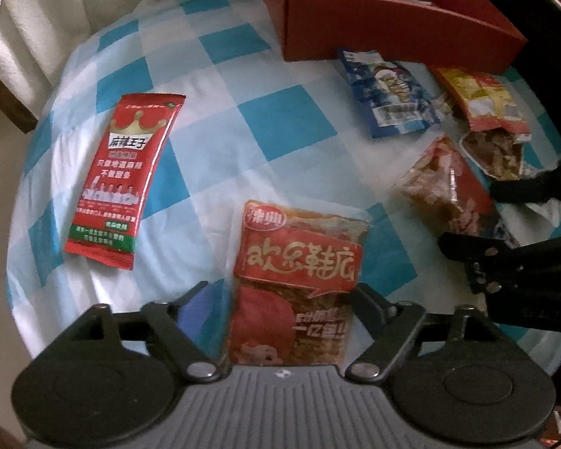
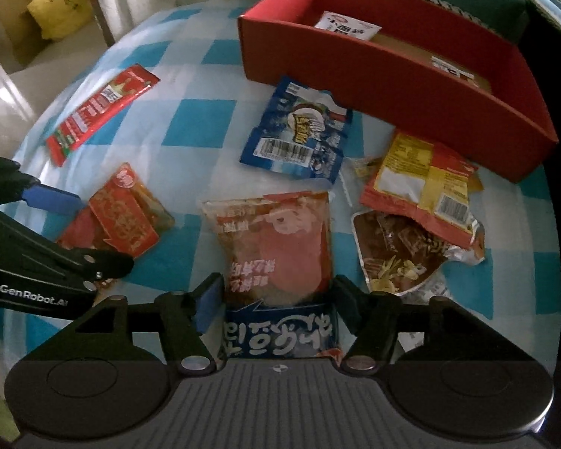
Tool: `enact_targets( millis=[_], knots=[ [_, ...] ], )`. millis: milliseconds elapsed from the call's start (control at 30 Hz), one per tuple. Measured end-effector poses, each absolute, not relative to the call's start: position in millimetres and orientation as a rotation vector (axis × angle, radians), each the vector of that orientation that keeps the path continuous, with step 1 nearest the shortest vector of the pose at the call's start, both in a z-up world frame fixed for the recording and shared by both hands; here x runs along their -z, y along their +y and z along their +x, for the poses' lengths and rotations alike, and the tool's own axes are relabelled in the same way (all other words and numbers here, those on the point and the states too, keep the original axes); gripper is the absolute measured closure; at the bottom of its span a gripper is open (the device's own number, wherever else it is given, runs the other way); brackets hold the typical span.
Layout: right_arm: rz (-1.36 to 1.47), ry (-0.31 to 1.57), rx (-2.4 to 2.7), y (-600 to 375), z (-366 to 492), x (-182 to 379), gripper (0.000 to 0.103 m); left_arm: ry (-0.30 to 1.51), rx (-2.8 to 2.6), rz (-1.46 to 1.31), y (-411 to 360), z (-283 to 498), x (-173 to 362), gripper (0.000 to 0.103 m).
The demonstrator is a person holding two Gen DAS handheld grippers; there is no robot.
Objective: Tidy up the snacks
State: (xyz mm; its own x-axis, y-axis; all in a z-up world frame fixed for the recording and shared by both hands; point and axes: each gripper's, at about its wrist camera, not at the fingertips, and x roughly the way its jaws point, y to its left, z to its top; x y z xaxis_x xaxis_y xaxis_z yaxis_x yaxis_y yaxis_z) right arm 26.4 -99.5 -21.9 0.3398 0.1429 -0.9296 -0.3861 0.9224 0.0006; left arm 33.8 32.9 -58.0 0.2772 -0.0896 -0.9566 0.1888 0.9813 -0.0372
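A: While both grippers point down at the cloth, each straddles a packet. The left gripper [image 1: 284,292] has its jaws apart around the red spicy-strip packet [image 1: 299,284], with a gap showing on each side, so nothing is clamped yet.

B: And the right gripper [image 2: 276,292]?

A: Jaws apart too, flanking the red-and-blue packet [image 2: 276,254]; the pads sit just beside its edges, and I can't say they press.

B: So the step is picking up, I'd judge?

A: Yes. Next each needs to close on its packet, lift, and carry it to the red box [image 2: 411,86] at the far side, which already holds a white packet [image 2: 346,26].

B: What else lies about?

A: A long red stick pack [image 1: 121,183] off to the left, a blue packet [image 2: 299,134] and a yellow-red packet [image 2: 419,176] between the grippers and the box, on the checked cloth [image 1: 220,119]. The two tools are close together, so they could bump.
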Motion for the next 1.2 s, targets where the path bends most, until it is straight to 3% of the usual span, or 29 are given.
enact_targets(
  millis=[100, 367, 467, 833, 933, 1000, 1100, 1200],
  knots=[
    [-0.242, 1.206, -0.323, -100.2, 33.4, 33.5, 0.016, 1.267, 0.181, 0.127, 29.4, 35.9, 63.4, 0.014],
    [-0.207, 1.185, -0.275, -110.3, 30.2, 38.4, 0.006, 1.241, 0.165, 0.149, 30.7, 31.9, 68.2, 0.003],
    [-0.196, 1.162, -0.247, -113.4, 28.1, 40.6, 0.000, 1.238, 0.163, 0.143, 31.8, 31.5, 67.8, 0.003],
    [-0.207, 1.127, -0.257, -116.7, 22.9, 39.9, 0.000, 1.215, 0.166, 0.142, 32.6, 28.1, 68.4, 0.003],
    [-0.216, 1.132, -0.270, -115.3, 19.7, 36.2, 0.007, 1.221, 0.160, 0.141, 32.2, 28.1, 67.1, 0.004],
    [-0.222, 1.127, -0.292, -112.8, 15.9, 32.1, 0.021, 1.220, 0.167, 0.136, 30.7, 28.6, 64.0, 0.017],
    [-0.231, 1.121, -0.301, -109.9, 12.3, 28.0, 0.034, 1.192, 0.197, 0.154, 21.0, 24.7, 56.2, 0.038],
    [-0.187, 1.139, -0.308, -113.9, 12.4, 23.9, 0.042, 1.182, 0.216, 0.167, 13.8, 22.9, 53.8, 0.042]
  ],
)
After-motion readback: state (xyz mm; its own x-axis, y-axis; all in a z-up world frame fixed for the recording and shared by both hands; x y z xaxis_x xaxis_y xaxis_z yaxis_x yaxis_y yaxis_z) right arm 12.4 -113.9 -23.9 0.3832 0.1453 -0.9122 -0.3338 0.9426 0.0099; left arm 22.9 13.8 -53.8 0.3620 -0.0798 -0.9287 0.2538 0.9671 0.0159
